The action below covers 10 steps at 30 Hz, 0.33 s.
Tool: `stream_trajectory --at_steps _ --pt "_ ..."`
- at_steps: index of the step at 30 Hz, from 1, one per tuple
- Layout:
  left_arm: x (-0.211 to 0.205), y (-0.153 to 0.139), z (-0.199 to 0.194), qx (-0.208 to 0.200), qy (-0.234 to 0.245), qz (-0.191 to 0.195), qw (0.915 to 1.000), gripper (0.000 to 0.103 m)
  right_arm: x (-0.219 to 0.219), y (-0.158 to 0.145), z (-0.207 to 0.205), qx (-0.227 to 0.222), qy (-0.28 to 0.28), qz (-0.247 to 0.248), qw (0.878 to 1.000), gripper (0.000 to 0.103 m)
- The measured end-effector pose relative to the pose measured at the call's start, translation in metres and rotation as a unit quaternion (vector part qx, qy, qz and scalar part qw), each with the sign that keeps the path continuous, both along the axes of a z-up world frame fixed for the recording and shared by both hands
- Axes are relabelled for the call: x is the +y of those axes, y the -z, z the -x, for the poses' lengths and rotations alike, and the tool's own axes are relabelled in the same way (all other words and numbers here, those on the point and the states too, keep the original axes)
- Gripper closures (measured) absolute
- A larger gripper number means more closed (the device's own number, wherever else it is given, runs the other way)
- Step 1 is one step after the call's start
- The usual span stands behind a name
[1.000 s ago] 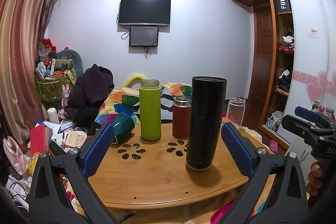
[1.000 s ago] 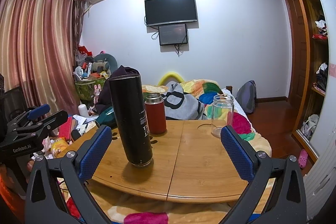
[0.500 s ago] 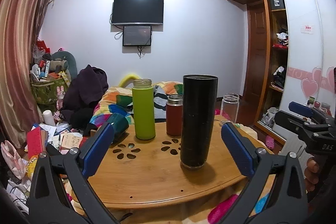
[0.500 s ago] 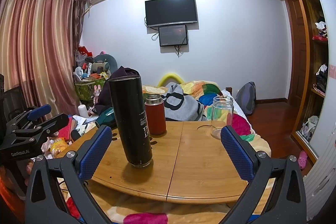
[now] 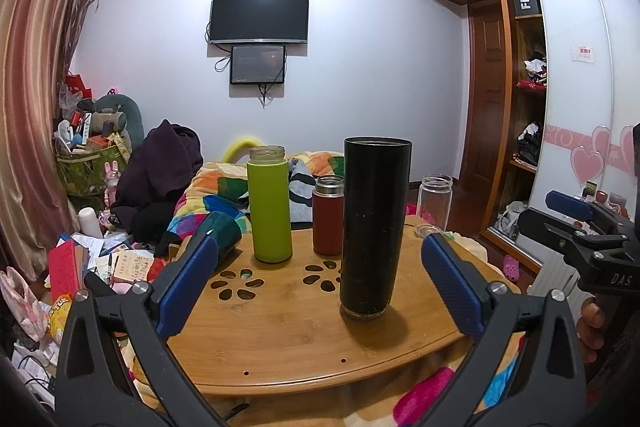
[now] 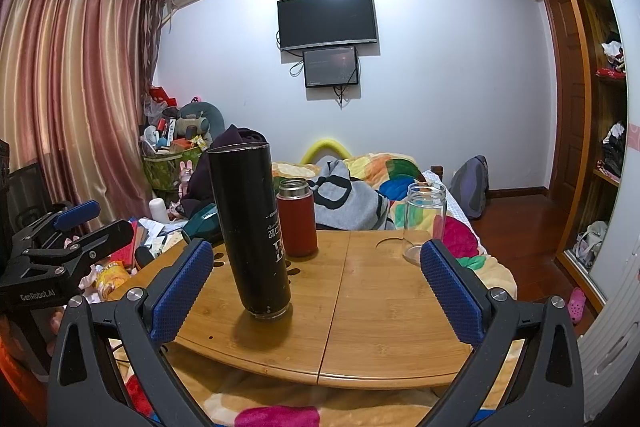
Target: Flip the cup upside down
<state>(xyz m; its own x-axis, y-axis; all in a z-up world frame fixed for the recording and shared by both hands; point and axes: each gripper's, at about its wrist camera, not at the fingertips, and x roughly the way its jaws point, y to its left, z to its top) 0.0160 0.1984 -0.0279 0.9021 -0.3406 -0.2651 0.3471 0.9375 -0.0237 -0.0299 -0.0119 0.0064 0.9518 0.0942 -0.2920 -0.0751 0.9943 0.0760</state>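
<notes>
A tall black cup (image 5: 374,227) stands on the round bamboo table (image 5: 288,331), its printed text upside down in the right wrist view (image 6: 250,231). A green bottle (image 5: 269,203), a red flask (image 5: 328,215), a clear glass jar (image 5: 434,205) and a dark teal cup (image 5: 220,233) lying at the table's left edge are also there. My left gripper (image 5: 320,287) is open and empty, in front of the black cup. My right gripper (image 6: 316,287) is open and empty, with the black cup left of its middle.
The table sits on a bed with a colourful quilt (image 6: 384,179). Clutter and papers (image 5: 80,259) lie on the floor at left. A wardrobe (image 5: 528,107) stands at right. Each gripper shows at the edge of the other's view (image 5: 580,239) (image 6: 60,247).
The left wrist view has drifted slightly, and the cups shifted a little leftward in it. The right wrist view is nearly unchanged. Both grippers stay open.
</notes>
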Motion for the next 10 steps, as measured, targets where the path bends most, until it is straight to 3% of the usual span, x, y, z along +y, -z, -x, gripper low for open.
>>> stream_trajectory --at_steps 10 --pt "0.0005 0.0003 -0.0046 0.011 -0.001 0.006 0.9999 0.000 0.0011 0.0007 -0.0006 0.002 -0.001 0.001 1.000 0.000"
